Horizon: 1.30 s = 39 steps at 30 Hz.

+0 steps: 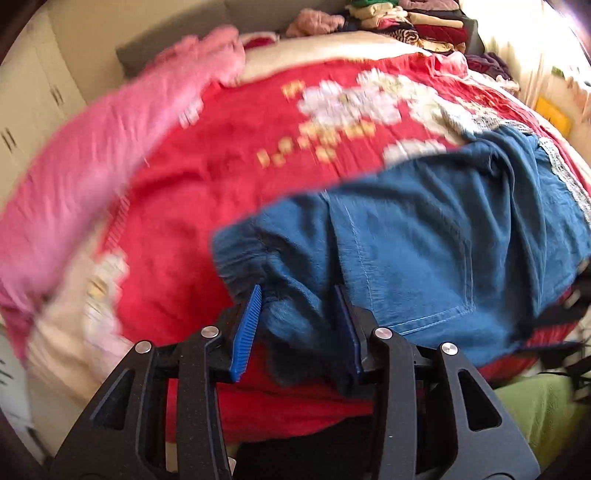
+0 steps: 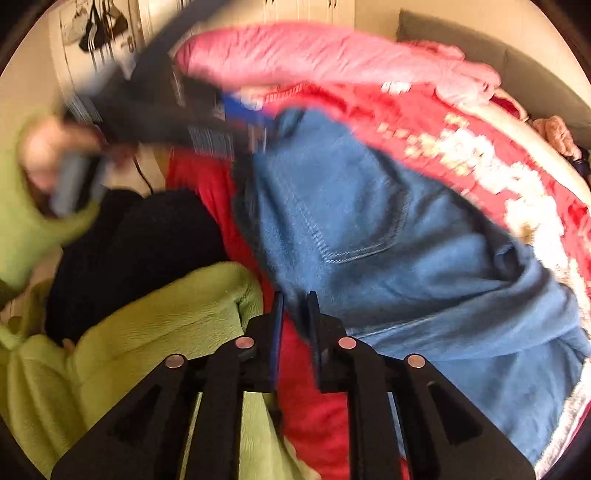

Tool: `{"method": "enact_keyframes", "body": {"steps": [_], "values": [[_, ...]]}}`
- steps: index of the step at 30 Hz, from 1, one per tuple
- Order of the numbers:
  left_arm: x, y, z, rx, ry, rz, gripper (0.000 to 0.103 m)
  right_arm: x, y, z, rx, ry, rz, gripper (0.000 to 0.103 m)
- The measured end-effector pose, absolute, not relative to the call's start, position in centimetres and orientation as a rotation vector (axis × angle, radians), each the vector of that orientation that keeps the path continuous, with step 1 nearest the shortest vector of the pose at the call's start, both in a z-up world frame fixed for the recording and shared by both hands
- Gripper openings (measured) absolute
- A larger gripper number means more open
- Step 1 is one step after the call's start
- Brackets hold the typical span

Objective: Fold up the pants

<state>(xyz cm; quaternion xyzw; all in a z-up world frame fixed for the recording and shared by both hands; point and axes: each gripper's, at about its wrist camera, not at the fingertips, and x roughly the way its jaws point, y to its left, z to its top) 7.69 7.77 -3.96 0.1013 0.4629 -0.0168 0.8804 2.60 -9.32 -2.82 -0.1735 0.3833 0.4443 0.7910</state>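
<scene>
Left claw [image 1: 295,328] has a bunch of the blue pants [image 1: 424,240] between its spread jaws, loosely; right claw [image 2: 295,339] is parted at their near edge. Pants lie just ahead on the red blanket [image 1: 221,177]. Looks like letting go after a fold; next, regrip.

Pants [image 1: 424,251]: mid-blue denim w/ lighter blue stitching, same in right wrist view [image 2: 369,240]. Blanket [image 1: 229,155] under them: bright red w/ white flower pattern & yellow-gold marks, cream border. Quilt [image 1: 92,147]: pink, plain. Sleeve [image 2: 33,221]: lime green; fleece [image 2: 155,317] same lime green. Left hand-held gripper [image 1: 301,328]: black frame, blue ribbed pads. Clothes pile [image 1: 413,22] at back: mixed colours.
</scene>
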Motion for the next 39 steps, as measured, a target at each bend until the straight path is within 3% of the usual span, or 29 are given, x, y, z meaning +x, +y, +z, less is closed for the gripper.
{"method": "enact_keyframes", "body": {"steps": [1,2,3,10,13,17,19,25,34,35,39], "values": [[7.5,8.1,-4.4,0.190,0.967,-0.033,0.032,2.8,-9.9,-2.5,-0.342,0.813,0.938,0.028],[7.2,8.4,-4.7,0.185,0.962,-0.031,0.033,3.3,-10.6,-2.2,-0.289,0.800,0.906,0.042],[7.0,8.6,-4.8,0.182,0.963,-0.031,0.033,3.8,-10.9,-2.2,-0.257,0.799,0.886,0.045],[6.3,8.9,-5.1,0.159,0.960,-0.033,0.041,6.6,-10.0,-7.8,-0.242,1.023,0.726,0.047],[5.6,8.7,-4.5,0.164,0.941,-0.018,0.042,5.5,-10.7,-5.9,-0.239,0.972,0.738,0.047],[4.3,8.0,-2.1,0.163,0.883,-0.027,0.045,5.6,-13.8,-2.3,-0.164,0.862,0.696,0.062],[3.8,7.4,-0.6,0.166,0.846,-0.032,0.055,5.8,-15.4,-1.2,-0.125,0.839,0.652,0.064],[3.3,4.6,2.1,0.138,0.795,-0.127,0.067,7.3,-22.2,1.5,-0.009,0.770,0.495,0.074],[5.7,-2.1,-0.9,0.028,0.918,-0.376,0.068,11.6,-27.1,3.9,0.043,0.723,0.376,0.076],[5.9,-2.8,-1.4,0.014,0.930,-0.390,0.068,12.1,-27.1,4.1,0.041,0.731,0.382,0.080],[6.7,-4.7,-3.1,0.013,0.971,-0.399,0.056,16.0,-24.4,3.6,-0.018,0.774,0.382,0.084]]}}
